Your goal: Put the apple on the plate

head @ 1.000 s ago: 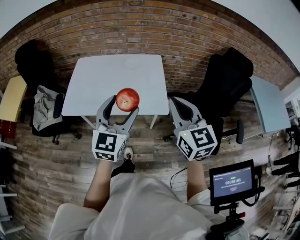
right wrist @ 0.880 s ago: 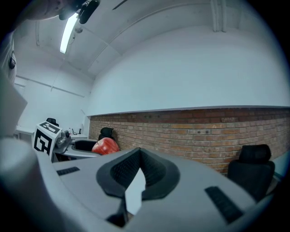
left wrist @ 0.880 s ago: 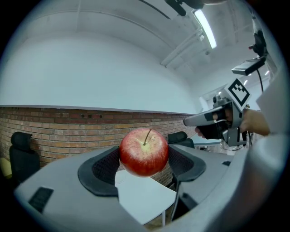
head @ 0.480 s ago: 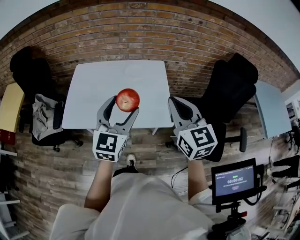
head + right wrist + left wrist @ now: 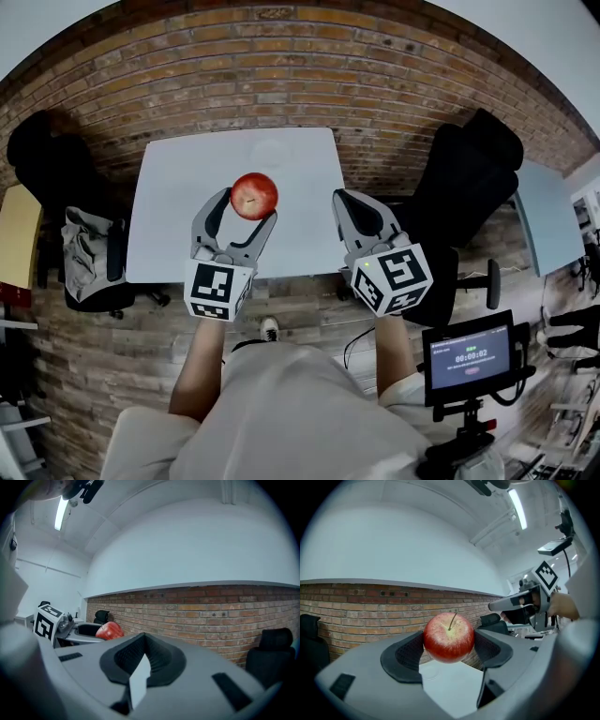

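In the left gripper view we see the left gripper (image 5: 449, 648) clamped on the round red apple (image 5: 449, 634), stem up, with a pad on each side. The right gripper view shows the right gripper (image 5: 140, 660) with jaws together, holding nothing. The head view adds the faint clear round plate (image 5: 272, 151) on the white rectangular table (image 5: 178, 206). The apple is held above the table, apart from the plate.

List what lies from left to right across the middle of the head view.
Crumpled grey cloth bundle → round red apple in the left hand-held gripper → right hand-held gripper → black office chair → pale blue-grey tabletop.
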`<state>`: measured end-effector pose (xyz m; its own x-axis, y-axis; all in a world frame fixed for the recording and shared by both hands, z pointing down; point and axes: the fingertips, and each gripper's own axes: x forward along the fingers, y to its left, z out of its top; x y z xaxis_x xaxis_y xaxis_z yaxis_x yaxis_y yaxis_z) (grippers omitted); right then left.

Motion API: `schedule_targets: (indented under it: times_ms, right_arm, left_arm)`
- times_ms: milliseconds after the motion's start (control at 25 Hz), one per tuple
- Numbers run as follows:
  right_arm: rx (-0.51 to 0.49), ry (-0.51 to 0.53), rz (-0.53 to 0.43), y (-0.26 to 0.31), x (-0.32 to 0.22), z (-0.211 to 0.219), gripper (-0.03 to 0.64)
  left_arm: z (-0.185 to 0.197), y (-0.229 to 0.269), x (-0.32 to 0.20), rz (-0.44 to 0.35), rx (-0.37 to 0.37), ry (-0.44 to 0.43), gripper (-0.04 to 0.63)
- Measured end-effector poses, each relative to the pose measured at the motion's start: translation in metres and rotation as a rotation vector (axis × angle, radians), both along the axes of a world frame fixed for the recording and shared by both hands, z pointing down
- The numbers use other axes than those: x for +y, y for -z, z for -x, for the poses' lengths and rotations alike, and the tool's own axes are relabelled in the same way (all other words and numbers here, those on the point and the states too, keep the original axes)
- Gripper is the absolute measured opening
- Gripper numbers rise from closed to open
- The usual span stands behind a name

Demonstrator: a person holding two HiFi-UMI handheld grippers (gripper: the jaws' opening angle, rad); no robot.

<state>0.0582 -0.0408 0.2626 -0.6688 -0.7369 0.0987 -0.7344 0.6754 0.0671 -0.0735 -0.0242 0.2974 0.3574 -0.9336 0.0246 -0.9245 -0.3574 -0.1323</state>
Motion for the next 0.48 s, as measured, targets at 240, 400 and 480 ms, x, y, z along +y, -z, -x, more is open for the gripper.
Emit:
schedule_targets:
  times_ms: [240,400,480]
  right_arm:
    - [-0.002,-0.016,0.015,-0.008,-0.028,0.020,0.003]
    - [-0.004,-0.026,0.027,-0.013,-0.042,0.031,0.003]
    - [-0.004,-0.034,0.033,-0.015,-0.047,0.037,0.003]
  left_arm:
    - [0.020,-0.005,-0.030,0.008,0.005,-0.015,0.345]
    - [0.032,-0.009,-0.043,0.015,0.010,-0.021,0.345]
    - [0.037,-0.012,-0.049,0.022,0.011,-0.029,0.345]
